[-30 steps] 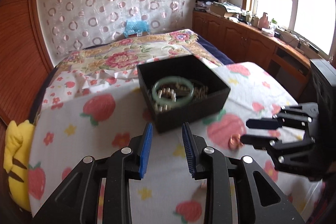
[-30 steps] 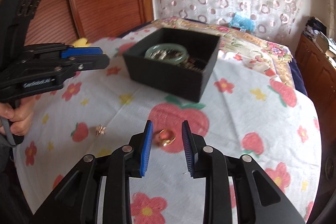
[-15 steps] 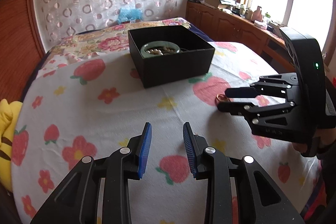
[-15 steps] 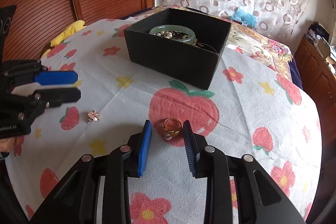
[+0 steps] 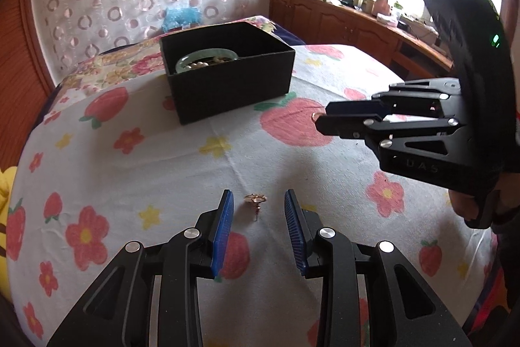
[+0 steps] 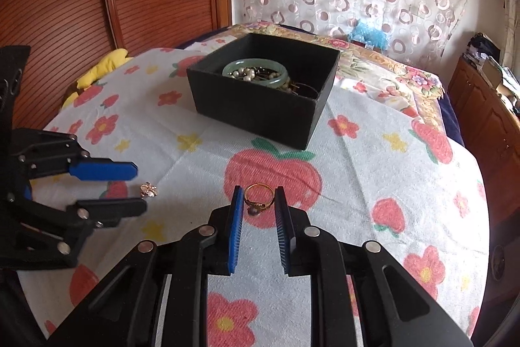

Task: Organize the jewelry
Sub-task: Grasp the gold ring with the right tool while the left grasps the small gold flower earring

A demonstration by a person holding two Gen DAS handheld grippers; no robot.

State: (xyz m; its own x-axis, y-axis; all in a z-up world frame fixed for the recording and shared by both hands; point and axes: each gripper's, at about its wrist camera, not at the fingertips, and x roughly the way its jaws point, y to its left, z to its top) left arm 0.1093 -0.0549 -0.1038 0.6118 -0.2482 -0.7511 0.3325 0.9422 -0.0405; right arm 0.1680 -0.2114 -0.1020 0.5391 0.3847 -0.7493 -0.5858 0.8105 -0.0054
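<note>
Jewelry is split between what already lies in the black box (image 6: 260, 101) and two small pieces loose on the fruit-and-flower tablecloth (image 6: 373, 184). In the box, which stands at the far middle of the table, a pale green bangle (image 6: 256, 72) rests on a tangle of pearl beads (image 6: 242, 73) and thin chains, so most of the sorting appears done. What is left, judging by the cloth, is a gold ring (image 6: 259, 197) with a dark stone and a small gold flower-shaped stud earring (image 5: 255, 200). The right gripper (image 6: 259, 230) is low over the cloth with its blue-padded fingers (image 6: 235, 226) set narrowly on either side of the ring; small gaps show on both sides, so the ring is bracketed but not yet pinched. The left gripper (image 5: 258, 226) is likewise down near the cloth, its jaws held wider, with the earring lying between the tips and apart from both pads, its post pointing back toward the camera. In the right wrist view the earring sits just beyond the left gripper's fingertips. Each tool therefore seems to be at the closing stage of a pick. Both pieces are tiny and flat on soft fabric, so a squeeze could snag the cloth or let the piece slip out. After that, each must be carried to the box, which is well apart from both.
</note>
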